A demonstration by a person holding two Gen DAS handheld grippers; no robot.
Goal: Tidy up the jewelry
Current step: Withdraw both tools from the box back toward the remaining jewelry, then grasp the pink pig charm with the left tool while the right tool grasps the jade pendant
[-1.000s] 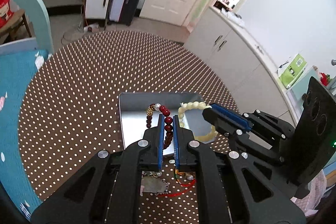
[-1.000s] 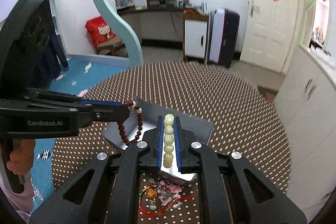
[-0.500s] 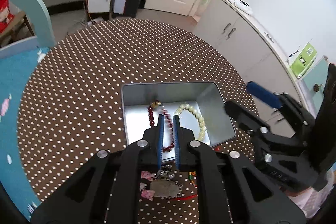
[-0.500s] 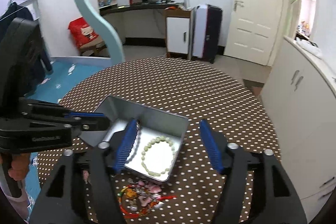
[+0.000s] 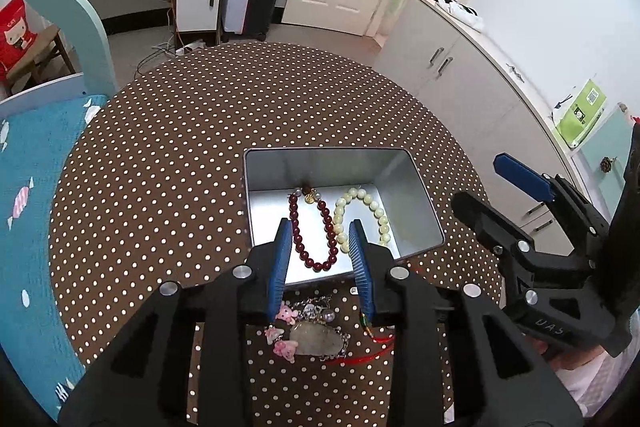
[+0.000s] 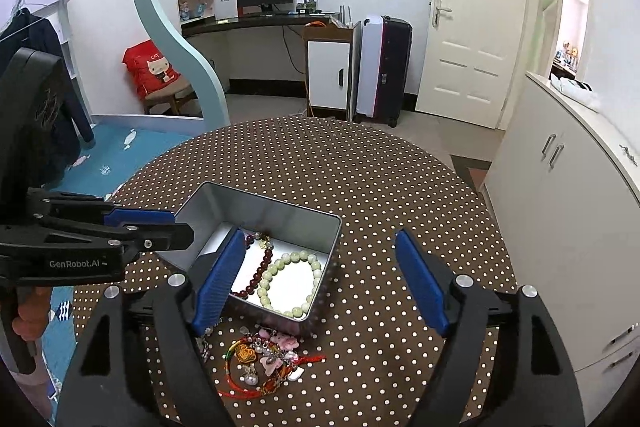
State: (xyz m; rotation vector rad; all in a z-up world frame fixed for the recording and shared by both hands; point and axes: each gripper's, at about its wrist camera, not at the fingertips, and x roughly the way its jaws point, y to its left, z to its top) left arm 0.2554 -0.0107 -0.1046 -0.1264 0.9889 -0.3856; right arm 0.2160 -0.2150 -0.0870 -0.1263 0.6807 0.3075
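Landmark: a silver metal tin [image 5: 416, 183] [image 6: 276, 215], lidless, is set on the brown polka-dot round table [image 5: 168, 163] [image 6: 360, 163].

Left gripper [image 5: 320, 259] [image 6: 160, 227]: held over the tin's near-left part; its jaws are seen opening, a modest gap between the blue pads, nothing pressed. In the left wrist view the dark red bracelet lies below, framed between the fingers, not gripped.

Dark red bead bracelet [image 5: 316, 227] [image 6: 258, 273]: laid on the tin floor, left half, with a gold charm at its far end.

Pale cream bead bracelet [image 5: 362, 213] [image 6: 292, 285]: laid on the tin floor, right half, just beside the red one; whether the two touch cannot be told.

Loose jewelry heap [image 5: 308, 333] [image 6: 264, 355]: left on the table outside the tin's near wall; pink charms, a pale stone pendant, red cord and a gold knot are made out.

Right gripper [image 6: 320, 279] [image 5: 500, 183]: held at the tin's right side, above the near-right corner; its jaws are seen opening, already wide, nothing between the pads.
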